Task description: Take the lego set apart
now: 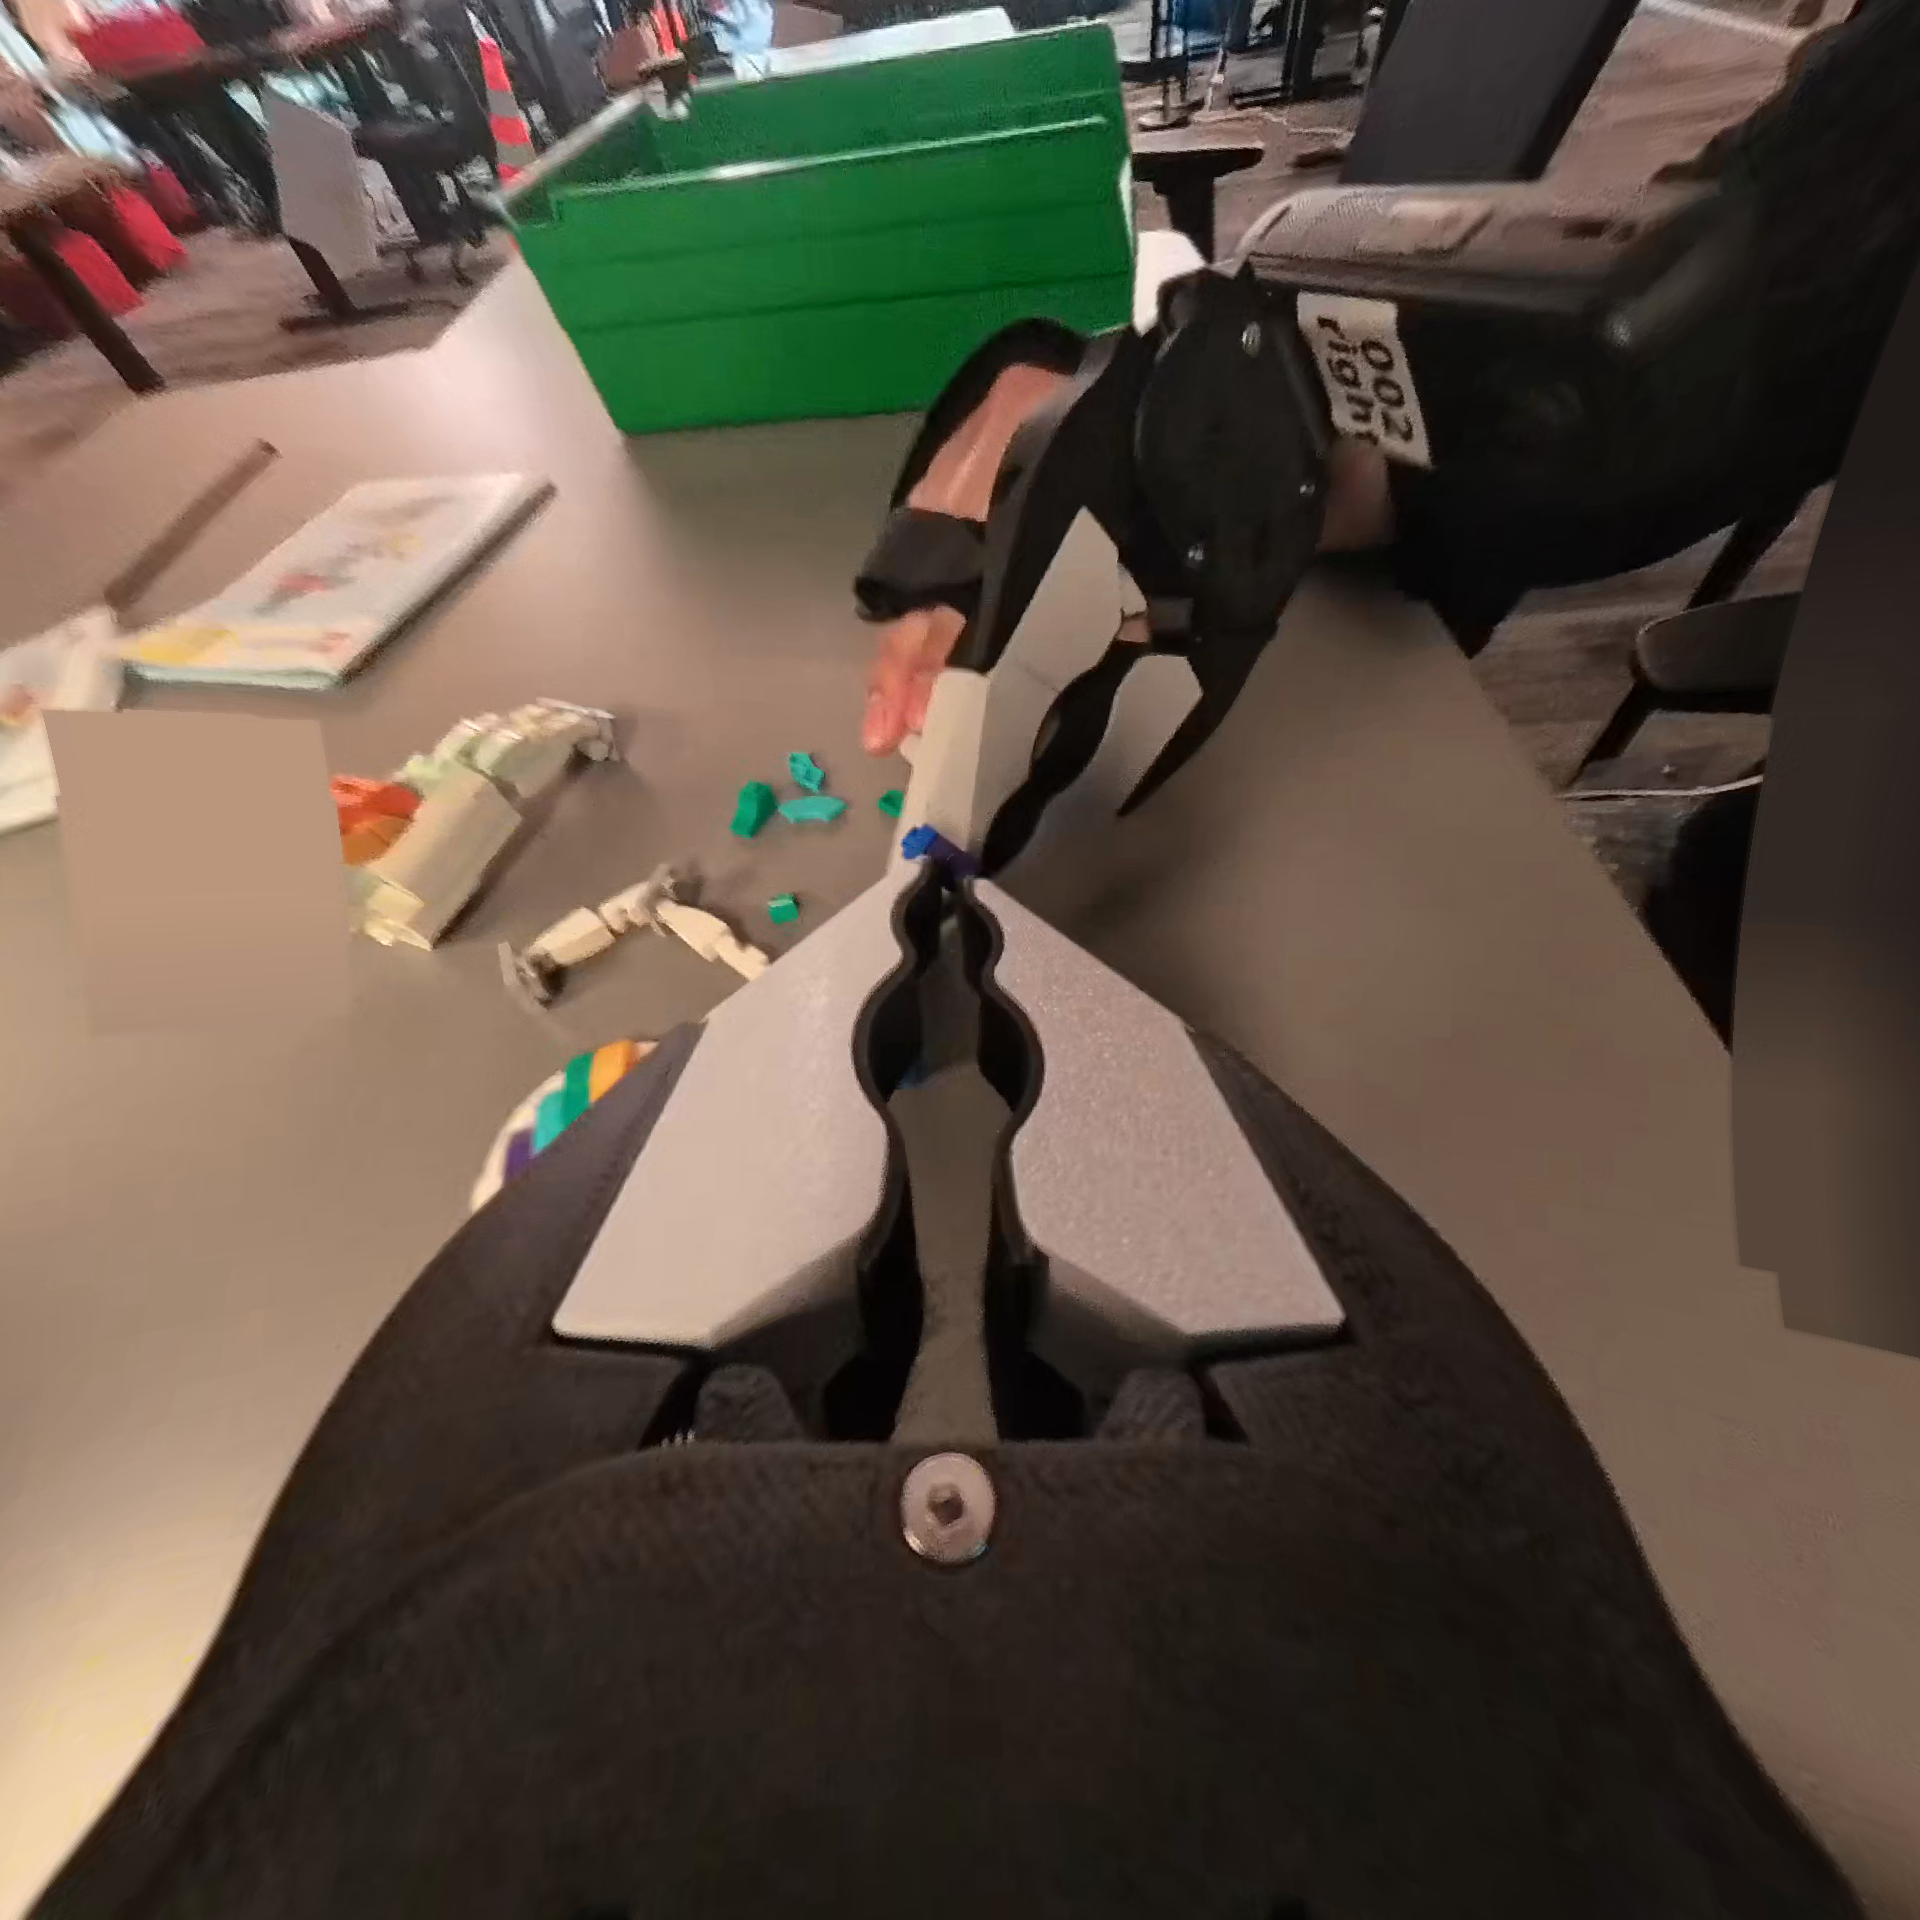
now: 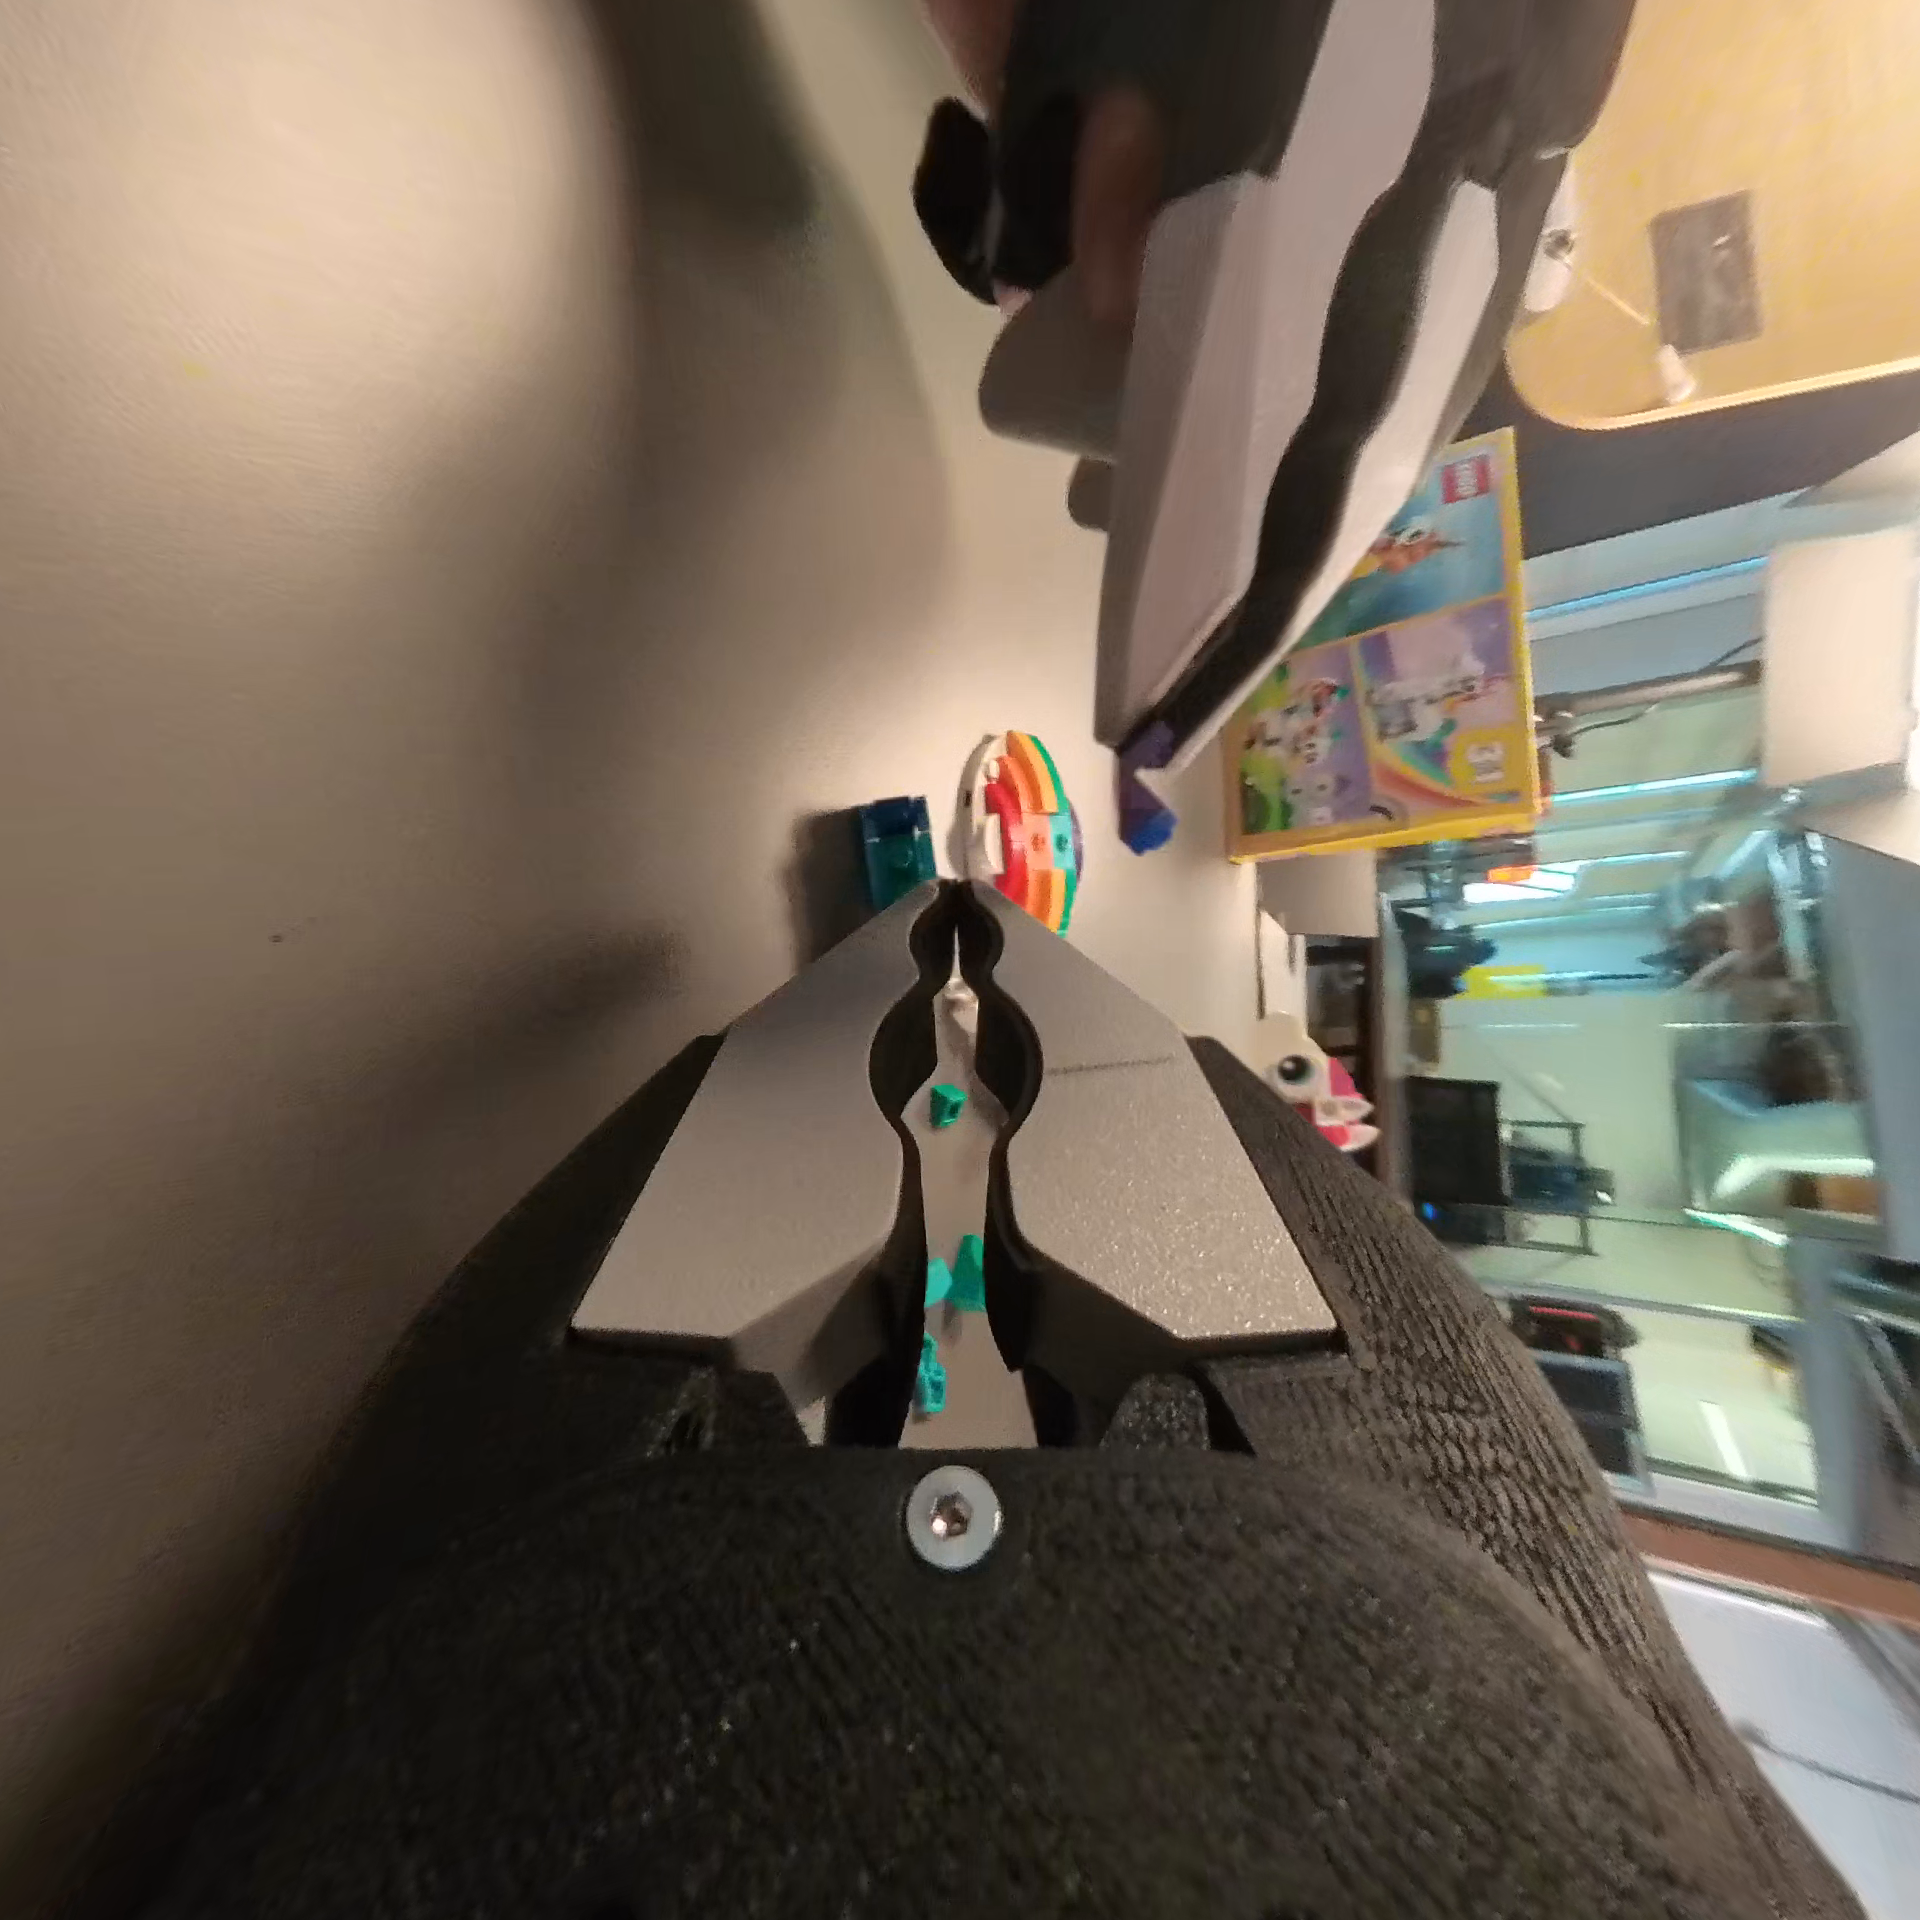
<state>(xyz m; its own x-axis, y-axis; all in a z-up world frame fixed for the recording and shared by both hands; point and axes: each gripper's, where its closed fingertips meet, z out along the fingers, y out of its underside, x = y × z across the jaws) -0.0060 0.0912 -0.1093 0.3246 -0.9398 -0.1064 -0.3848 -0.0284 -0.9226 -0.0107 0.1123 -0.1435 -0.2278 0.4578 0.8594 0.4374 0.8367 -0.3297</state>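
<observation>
1. Up close, the left gripper (image 1: 948, 878) is all but closed, pinching a small purple-and-blue piece (image 1: 928, 844) at its tips; the right wrist view shows the same piece (image 2: 1143, 805) hanging from those tips, clear of the table (image 1: 260, 1299).
2. Next, the right gripper (image 2: 954, 896) has its fingers drawn together with nothing visible between them; in the left view its tips (image 1: 992, 847) sit just beside the held piece, though I cannot tell whether they touch it; my guess is that the purple and blue bricks are the pair in hand, to be split or set down.
3. Just past the tips lie loose green bits (image 1: 792, 798) scattered on the table; these look already stripped off.
4. Beside them a white limb (image 1: 634, 930) lies on its own, and a larger white-and-orange chunk (image 1: 447, 821) lies behind it, still joined; that chunk is work left.
5. A rainbow arch (image 2: 1029, 831) and a dark teal brick (image 2: 894, 836) sit near each other, the arch still assembled; more left.
6. Farther off, a booklet (image 1: 343, 582) lies flat, a green bin (image 1: 831, 260) stands at the table's far side, and the yellow box (image 2: 1382, 675) stands behind the arch.
7. Overall I judge the job roughly midway: the model is broken into sections, few reduced to single bricks.
</observation>
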